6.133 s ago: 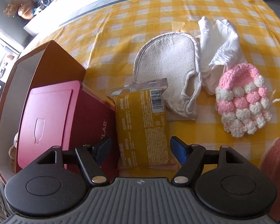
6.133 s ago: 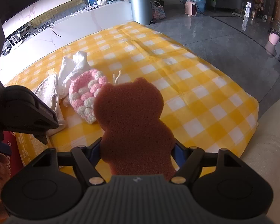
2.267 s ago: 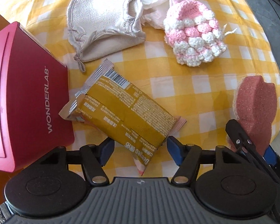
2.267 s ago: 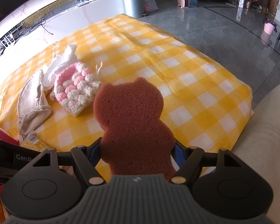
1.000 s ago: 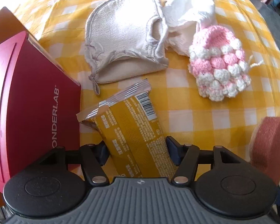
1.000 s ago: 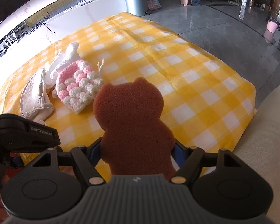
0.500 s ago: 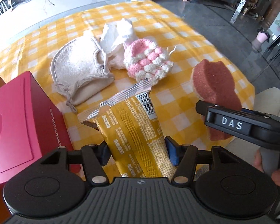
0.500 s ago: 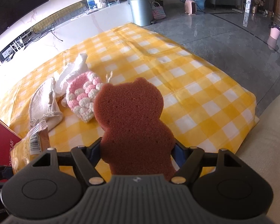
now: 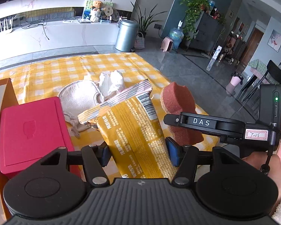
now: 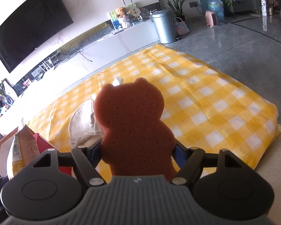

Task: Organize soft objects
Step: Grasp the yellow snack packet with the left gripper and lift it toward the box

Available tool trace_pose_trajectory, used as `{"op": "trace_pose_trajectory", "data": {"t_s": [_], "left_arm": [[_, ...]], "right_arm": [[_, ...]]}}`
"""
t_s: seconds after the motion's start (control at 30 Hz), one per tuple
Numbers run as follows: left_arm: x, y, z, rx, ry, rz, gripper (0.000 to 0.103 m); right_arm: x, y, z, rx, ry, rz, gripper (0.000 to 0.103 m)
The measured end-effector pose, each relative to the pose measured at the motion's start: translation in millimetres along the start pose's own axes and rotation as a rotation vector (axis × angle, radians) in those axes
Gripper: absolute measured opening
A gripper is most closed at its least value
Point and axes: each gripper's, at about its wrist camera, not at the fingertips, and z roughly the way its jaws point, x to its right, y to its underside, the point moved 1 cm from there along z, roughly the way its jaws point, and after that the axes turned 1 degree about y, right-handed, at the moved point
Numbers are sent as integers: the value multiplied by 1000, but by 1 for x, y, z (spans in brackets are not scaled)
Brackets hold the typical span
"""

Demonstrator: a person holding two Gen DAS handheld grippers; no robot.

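Left wrist view: the yellow snack packet (image 9: 134, 131) sits clamped in the left gripper (image 9: 138, 152), clear of the tabletop (image 9: 52, 71). Beside it, the right gripper (image 10: 136, 152) pinches the bear-shaped sponge (image 10: 131, 123). Both are mid-carry — next, I'd judge, lowering them into the box (image 9: 8, 90) left of the gripper.

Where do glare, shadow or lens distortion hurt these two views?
Right wrist view: sunlight blows out the mitt and the cloth's far left part to white, and the backlit sponge reads dark. Left wrist view: even light, the packet's print sharp, only its foil top shining. Both views: fisheye bends the room's straight lines toward the edges.
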Motion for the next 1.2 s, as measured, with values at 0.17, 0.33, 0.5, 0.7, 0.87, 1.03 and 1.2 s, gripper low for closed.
{"op": "trace_pose_trajectory", "data": {"t_s": [0.17, 0.33, 0.5, 0.7, 0.87, 1.03, 1.2], "left_arm": [[-26, -3, -35, 62, 14, -87, 67], [-62, -10, -80, 148, -34, -158, 67], [-94, -12, -118, 238, -137, -195, 67], [-125, -6, -143, 300, -244, -225, 68], [-150, 8, -153, 327, -381, -251, 67], [-185, 22, -160, 344, -396, -328, 68], [-216, 38, -168, 353, -357, -382, 68]], "right_arm": [[-15, -3, -18, 50, -108, -12, 73], [-37, -7, -34, 95, -214, -30, 73], [-65, -9, -45, 113, -304, -52, 73], [-105, -8, -55, 128, -331, -92, 73], [-142, -1, -58, 119, -369, -135, 73], [-190, 13, -54, 99, -398, -205, 73], [-242, 32, -42, 67, -401, -299, 73]]}}
